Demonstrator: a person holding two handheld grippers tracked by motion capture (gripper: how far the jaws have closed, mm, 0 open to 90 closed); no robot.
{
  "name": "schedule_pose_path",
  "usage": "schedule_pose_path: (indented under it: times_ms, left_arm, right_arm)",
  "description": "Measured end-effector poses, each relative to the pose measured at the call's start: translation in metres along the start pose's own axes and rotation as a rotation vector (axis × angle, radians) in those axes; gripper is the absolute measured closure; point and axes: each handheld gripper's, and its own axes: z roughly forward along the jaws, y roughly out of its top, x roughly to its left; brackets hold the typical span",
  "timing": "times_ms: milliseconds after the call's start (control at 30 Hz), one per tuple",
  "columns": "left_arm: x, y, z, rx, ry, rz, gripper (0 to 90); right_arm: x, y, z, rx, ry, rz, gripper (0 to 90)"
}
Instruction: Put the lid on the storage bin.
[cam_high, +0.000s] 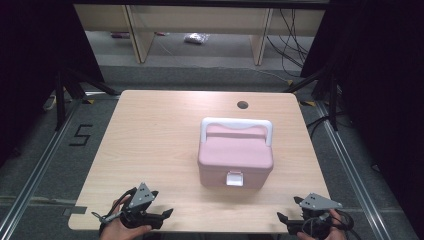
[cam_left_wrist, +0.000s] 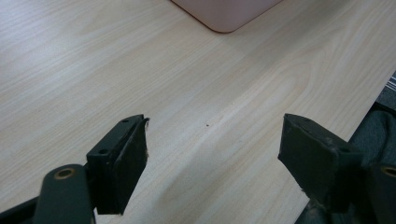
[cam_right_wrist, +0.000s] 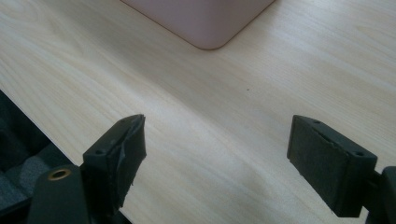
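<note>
Squarely mid-desk sits the pink rigid plastic box (cam_high: 235, 159) with white handle (cam_high: 236, 126) folded and front latch (cam_high: 234, 178) shut. Both left gripper (cam_high: 167, 214) and right gripper (cam_high: 281, 218) rest at the near edge of the pale wooden desk (cam_high: 150, 145), jaws spread, empty. Likely light but slick-walled; the handle or latch offers surest purchase.

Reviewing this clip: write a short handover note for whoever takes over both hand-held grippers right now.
Left hand-held gripper: open, holding nothing, low over the table's near left corner.
Right hand-held gripper: open, holding nothing, at the near right corner.
Pink box: mid-table, a little right of centre, lid down, white handle folded toward the far side, white latch facing the person.
Done: nothing yet; the box is untouched.
Left: probably reach in and work the latch or handle; both grippers are apart from the box.
</note>
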Motion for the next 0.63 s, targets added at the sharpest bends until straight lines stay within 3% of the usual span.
schedule_pose_path:
  times_ms: [67, 100, 133, 200, 333, 433, 633]
  left_arm:
    - [-0.0014, -0.0002, 0.0013, -0.008, -0.002, -0.011, 22.9]
    - [-0.0013, -0.0002, 0.0014, -0.006, -0.002, -0.006, 22.9]
    - [-0.0013, -0.0001, 0.0014, -0.005, -0.003, -0.006, 22.9]
    - [-0.0013, -0.0002, 0.0014, -0.005, -0.002, -0.005, 22.9]
    - [-0.0011, -0.0005, 0.0018, -0.008, -0.004, -0.011, 22.9]
    - [0.0000, -0.0007, 0.0013, 0.012, 0.006, 0.007, 22.9]
    - [0.0000, -0.0010, 0.0016, 0.007, 0.000, -0.001, 22.9]
  right_arm:
    - [-0.0004, 0.0000, -0.0003, 0.004, -0.005, 0.002, 20.2]
    - [0.0015, -0.0003, -0.0004, 0.014, 0.001, 0.029, 19.9]
    - [-0.0008, -0.0002, 0.0000, -0.001, -0.008, 0.002, 20.0]
    - [-0.0002, -0.0002, 0.0000, 0.006, 0.009, 0.018, 19.9]
    - [-0.0010, -0.0002, -0.0001, 0.000, -0.011, -0.004, 20.0]
    - [0.0008, -0.0004, -0.0002, 0.011, -0.006, 0.019, 20.0]
    - [-0.0021, -0.0006, 0.0004, 0.004, -0.016, -0.020, 19.9]
